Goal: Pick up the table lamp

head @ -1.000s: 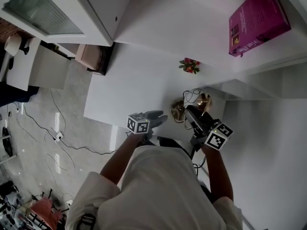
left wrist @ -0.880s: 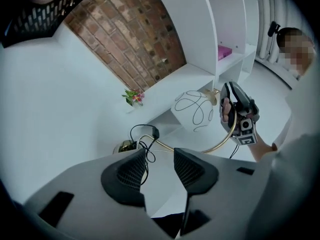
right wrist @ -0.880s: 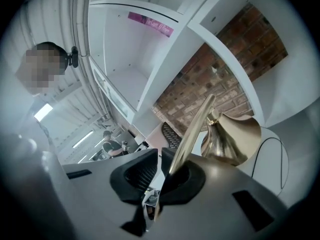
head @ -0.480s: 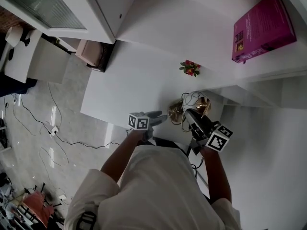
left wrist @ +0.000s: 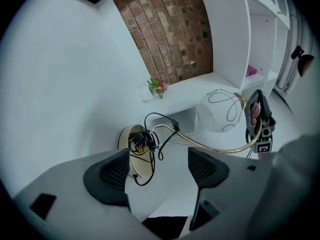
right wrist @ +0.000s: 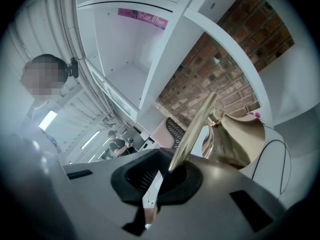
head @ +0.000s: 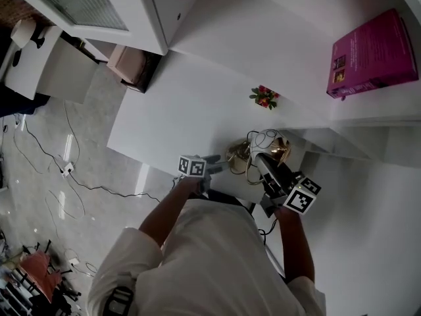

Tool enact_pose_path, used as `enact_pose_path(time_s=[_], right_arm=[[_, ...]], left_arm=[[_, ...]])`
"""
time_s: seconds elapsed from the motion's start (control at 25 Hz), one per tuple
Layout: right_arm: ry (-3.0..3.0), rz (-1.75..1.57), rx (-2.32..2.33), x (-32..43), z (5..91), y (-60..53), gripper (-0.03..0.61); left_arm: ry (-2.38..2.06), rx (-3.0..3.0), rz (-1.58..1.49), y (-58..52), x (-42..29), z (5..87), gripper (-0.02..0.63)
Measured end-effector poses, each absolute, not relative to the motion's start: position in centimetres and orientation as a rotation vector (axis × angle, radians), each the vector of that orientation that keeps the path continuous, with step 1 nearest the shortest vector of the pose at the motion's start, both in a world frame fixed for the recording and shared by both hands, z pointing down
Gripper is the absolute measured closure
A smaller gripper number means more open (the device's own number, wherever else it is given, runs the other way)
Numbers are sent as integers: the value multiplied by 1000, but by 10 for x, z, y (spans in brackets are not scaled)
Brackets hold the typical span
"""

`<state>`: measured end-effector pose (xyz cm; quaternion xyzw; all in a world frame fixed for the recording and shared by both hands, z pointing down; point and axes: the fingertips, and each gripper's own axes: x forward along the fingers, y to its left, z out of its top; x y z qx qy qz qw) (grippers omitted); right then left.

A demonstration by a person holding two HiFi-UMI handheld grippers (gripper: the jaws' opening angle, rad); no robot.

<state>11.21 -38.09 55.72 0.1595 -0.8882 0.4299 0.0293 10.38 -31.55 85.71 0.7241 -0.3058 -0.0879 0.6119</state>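
The table lamp [head: 253, 151] has a gold disc base [left wrist: 134, 153], a curved gold stem [left wrist: 215, 146] and a white shade [left wrist: 225, 111]. A black cord [left wrist: 150, 134] is tangled at the base. It is tilted over the table's near edge, with the base on edge. My right gripper [head: 266, 166] is shut on the stem [right wrist: 195, 126], just below the shade [right wrist: 235, 136]. My left gripper [head: 216, 164] sits just left of the base. Its jaws are opening, and nothing is between its pads [left wrist: 114, 173]. The base lies just ahead of them.
On the white table [head: 177, 117] a small potted flower [head: 264, 97] stands beyond the lamp. A magenta box [head: 371, 54] lies on the white shelf unit at the upper right. A white cabinet door [head: 99, 8] is at the upper left. Cables trail on the floor [head: 59, 176].
My left gripper's jaws have spread wider and it has sunk closer to the lamp base. The right gripper stays on the stem. The head camera has shifted slightly.
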Motion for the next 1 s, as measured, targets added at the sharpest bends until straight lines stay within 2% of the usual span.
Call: enact_pose_path(time_s=[0.6, 1.0], right_arm=[[-2815, 1311, 426, 86, 491, -365, 580], [-2862, 1167, 434, 77, 468, -354, 580]], left_arm=[[-645, 1495, -394, -331, 109, 873, 195], [-458, 1531, -544, -329, 118, 829, 247]])
